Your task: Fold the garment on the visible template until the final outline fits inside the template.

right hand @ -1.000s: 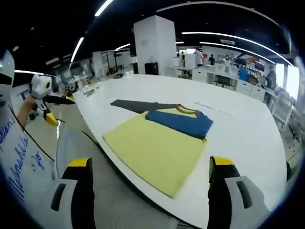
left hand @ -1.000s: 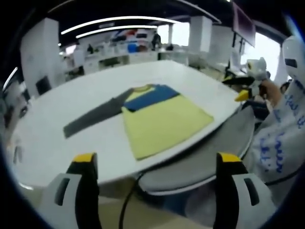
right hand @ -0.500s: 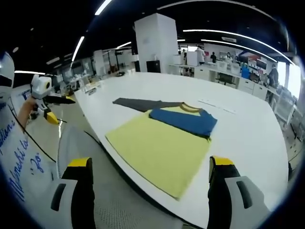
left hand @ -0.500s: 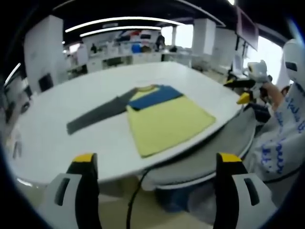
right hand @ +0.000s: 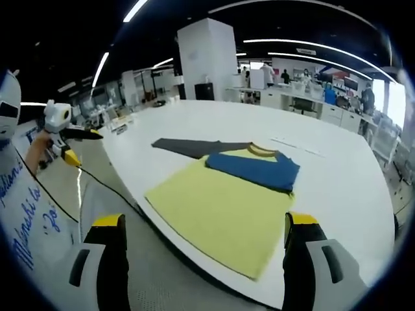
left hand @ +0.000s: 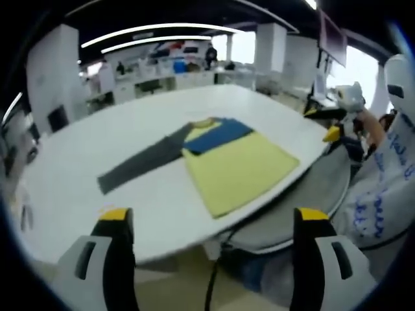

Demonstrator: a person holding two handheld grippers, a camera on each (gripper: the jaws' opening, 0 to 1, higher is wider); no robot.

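A long-sleeved garment lies flat on the white table (left hand: 78, 188), near its edge. Its yellow body (left hand: 241, 170) (right hand: 219, 212) faces up, with the blue sleeve (left hand: 219, 133) (right hand: 256, 168) folded across the chest. The grey sleeve (left hand: 139, 165) (right hand: 188, 148) stretches straight out to the side. My left gripper (left hand: 214, 217) stands open off the table's edge, short of the garment, nothing between its jaws. My right gripper (right hand: 204, 223) is open too, back from the hem. Each appears in the other's view, held in a hand: right gripper (left hand: 325, 122), left gripper (right hand: 81, 148).
A grey rounded surface (left hand: 292, 210) (right hand: 130, 259) sits just below the table's near edge. A person's white sleeve with blue writing (left hand: 382, 188) (right hand: 19, 220) fills one side. Desks, a white pillar (right hand: 207, 61) and distant people stand behind the table.
Both views have shifted slightly with the hands. The garment lies as it did, and both grippers stay open and off the cloth.
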